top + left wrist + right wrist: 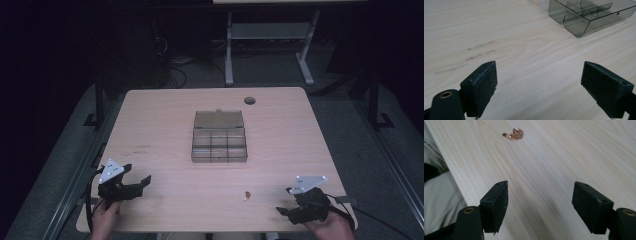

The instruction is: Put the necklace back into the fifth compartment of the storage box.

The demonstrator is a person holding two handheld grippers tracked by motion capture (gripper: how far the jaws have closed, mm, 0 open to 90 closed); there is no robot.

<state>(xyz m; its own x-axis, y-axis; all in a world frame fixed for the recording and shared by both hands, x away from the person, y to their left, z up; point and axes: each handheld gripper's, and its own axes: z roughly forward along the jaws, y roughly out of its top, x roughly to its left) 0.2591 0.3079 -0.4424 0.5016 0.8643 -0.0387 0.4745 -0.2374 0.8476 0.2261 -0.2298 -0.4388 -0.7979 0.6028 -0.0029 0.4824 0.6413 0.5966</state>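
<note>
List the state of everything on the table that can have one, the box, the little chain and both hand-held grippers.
Compartment box: lid open and tipped back, the compartments that show look empty.
Small rose-gold chain: bunched in a heap on the table, untouched.
Left hand-held gripper: jaws wide open, nothing between them.
Right hand-held gripper: jaws wide open, nothing between them, pointed toward the chain.

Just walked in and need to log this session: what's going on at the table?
A person holds a claw in each hand near the table's front edge. The left claw and right claw are both open and empty. A small coppery chain lies ahead of the right claw. The open compartment box sits mid-table, untouched.
</note>
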